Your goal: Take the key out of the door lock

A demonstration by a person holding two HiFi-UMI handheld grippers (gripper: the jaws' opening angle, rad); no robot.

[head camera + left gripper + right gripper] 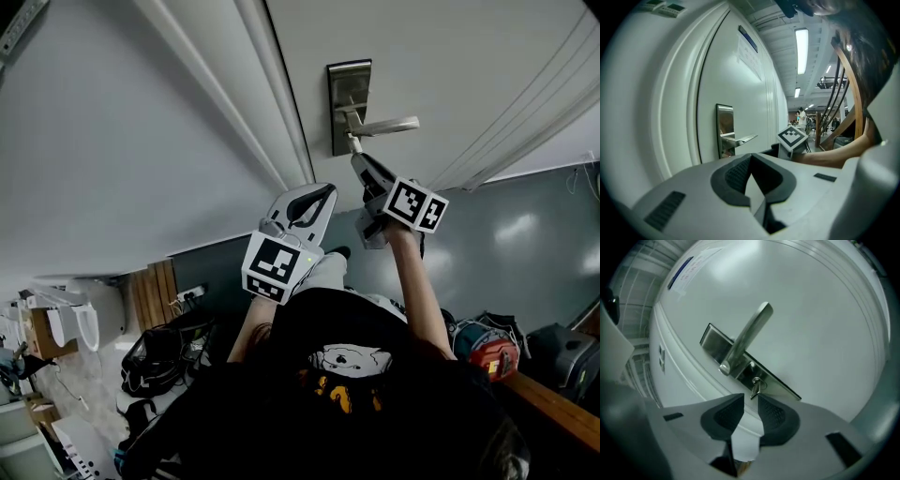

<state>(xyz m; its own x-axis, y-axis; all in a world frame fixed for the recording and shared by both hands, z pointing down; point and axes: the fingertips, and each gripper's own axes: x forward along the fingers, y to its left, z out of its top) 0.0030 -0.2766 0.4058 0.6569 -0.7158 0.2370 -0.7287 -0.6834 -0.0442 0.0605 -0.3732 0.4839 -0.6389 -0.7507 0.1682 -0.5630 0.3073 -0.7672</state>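
A small metal key (pixel 754 388) sticks out of the lock in the steel plate (pixel 774 379), just below the lever handle (pixel 749 333) on the white door. My right gripper (pixel 750 398) is open, its two dark pads a little apart, and the key's head sits just ahead of the gap without touching either pad. From the head view the right gripper (pixel 360 161) points up at the key (pixel 354 143) under the handle (pixel 386 125). My left gripper (pixel 325 190) hangs back to the left, shut on nothing; in its own view its tips (pixel 750 157) meet and the plate (pixel 724 130) lies beyond.
The white door frame (pixel 272 94) runs just left of the lock plate. A grey wall (pixel 525 234) lies right of the door. Bags (pixel 155 361), a red and black object (pixel 492 349) and a wooden bench (pixel 562 412) stand on the floor around the person.
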